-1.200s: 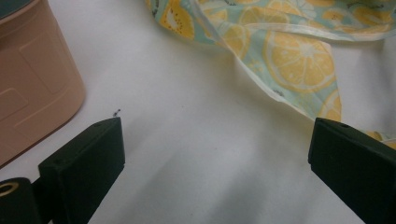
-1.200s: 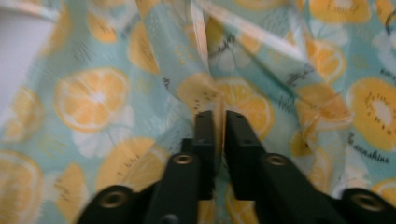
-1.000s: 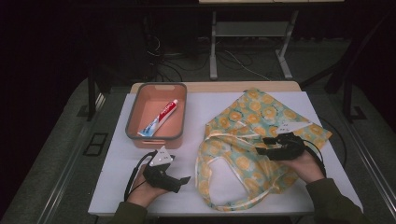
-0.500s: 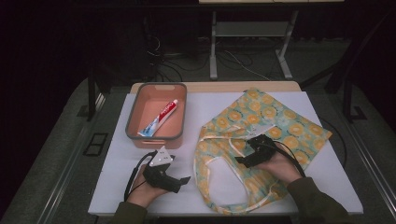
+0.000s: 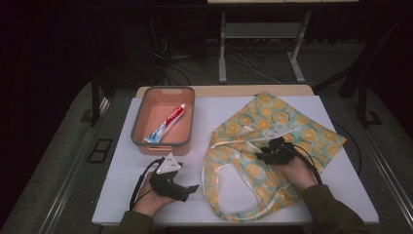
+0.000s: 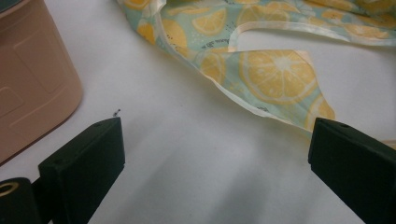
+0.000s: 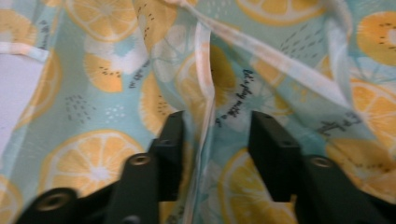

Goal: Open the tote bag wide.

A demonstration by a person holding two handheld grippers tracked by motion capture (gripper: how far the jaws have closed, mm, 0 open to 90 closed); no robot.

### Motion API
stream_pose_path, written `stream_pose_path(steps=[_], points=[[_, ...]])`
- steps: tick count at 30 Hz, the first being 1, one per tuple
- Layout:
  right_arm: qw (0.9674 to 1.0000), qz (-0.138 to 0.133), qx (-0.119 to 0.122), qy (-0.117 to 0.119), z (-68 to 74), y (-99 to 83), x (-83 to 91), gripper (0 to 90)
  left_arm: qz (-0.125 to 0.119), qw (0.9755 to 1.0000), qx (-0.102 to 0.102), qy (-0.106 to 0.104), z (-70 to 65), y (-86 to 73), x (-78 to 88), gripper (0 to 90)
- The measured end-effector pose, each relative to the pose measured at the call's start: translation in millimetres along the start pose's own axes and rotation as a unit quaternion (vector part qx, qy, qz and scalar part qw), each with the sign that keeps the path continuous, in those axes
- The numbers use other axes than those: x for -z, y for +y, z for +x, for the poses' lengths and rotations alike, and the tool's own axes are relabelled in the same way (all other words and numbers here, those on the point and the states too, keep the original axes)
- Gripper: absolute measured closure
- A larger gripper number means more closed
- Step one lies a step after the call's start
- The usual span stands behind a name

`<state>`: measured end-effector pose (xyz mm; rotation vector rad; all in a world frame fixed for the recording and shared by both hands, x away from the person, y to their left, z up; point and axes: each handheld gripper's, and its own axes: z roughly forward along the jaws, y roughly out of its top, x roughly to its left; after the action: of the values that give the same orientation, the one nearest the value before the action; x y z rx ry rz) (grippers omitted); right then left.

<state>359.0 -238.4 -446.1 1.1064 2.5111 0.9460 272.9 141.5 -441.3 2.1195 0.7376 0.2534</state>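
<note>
My right gripper (image 7: 212,135) sits down on the lemon-print bag (image 5: 272,124), at the right of the table; its jaws have just been closing, now standing narrowly apart astride a raised fold with a pale hem strip (image 7: 205,93) that runs straight ahead between them, pads not yet pressing; my left gripper (image 6: 215,158), jaws wide and holding nothing, rests just short of the bag's near edge, beside the pink bin (image 5: 163,122).
</note>
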Motion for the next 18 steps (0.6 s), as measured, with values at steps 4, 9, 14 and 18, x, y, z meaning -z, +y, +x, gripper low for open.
stream_pose_path(steps=[4, 9, 14, 18], points=[[1.0, -0.005, -0.004, 0.002, -4.8, -1.5, 1.5, 87.4, 0.0, 1.0, -0.001, 0.0, 0.1, 0.2, 0.3, 2.4], [0.9997, -0.024, -0.002, 0.009, -4.9, 1.3, 11.4, 88.7, -0.002, 1.0, 0.001, -0.001, 0.3, 0.1, 0.6, 2.4], [0.9972, -0.068, -0.024, 0.018, -11.7, 9.1, 33.6, 88.7, -0.002, 1.0, -0.001, -0.002, 0.0, 0.2, 0.4, 2.4], [0.9933, -0.109, -0.031, 0.024, -18.5, 19.3, 53.8, 88.8, 0.0, 1.0, -0.001, -0.005, -0.2, 0.1, -0.3, 2.4]])
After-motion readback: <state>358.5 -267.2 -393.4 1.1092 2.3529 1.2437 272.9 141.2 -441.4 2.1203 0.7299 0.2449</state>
